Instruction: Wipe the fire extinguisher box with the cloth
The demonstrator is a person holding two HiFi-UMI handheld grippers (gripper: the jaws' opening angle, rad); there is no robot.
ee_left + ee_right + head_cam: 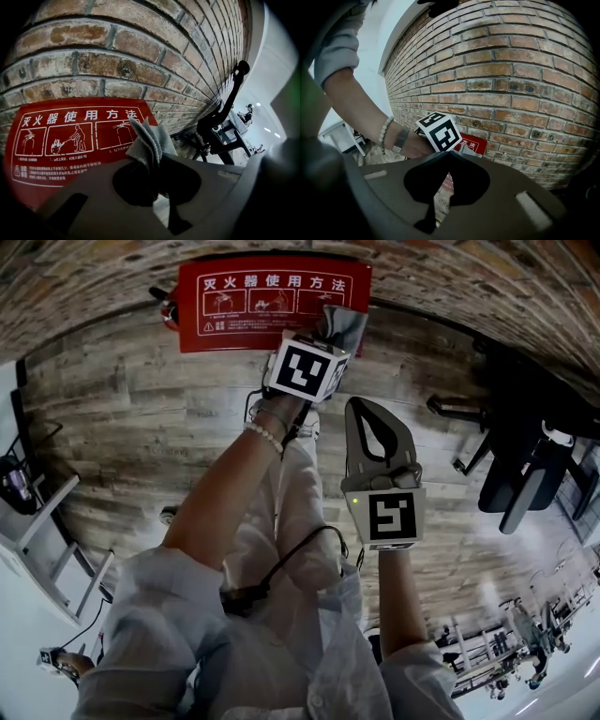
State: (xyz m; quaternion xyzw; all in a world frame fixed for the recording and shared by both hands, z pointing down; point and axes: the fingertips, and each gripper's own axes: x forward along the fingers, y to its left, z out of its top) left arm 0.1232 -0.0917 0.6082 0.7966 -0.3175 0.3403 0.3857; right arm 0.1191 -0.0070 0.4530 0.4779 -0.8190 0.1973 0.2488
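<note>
Red white-lettered box (70, 161), bunched grey cloth (150, 140)

Even indoor light, strong fisheye bending, dark vignetted corners; near foreground perhaps slightly soft.

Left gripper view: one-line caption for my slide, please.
Left gripper shut on a grey cloth in front of the red fire extinguisher box, brick wall above.
</note>
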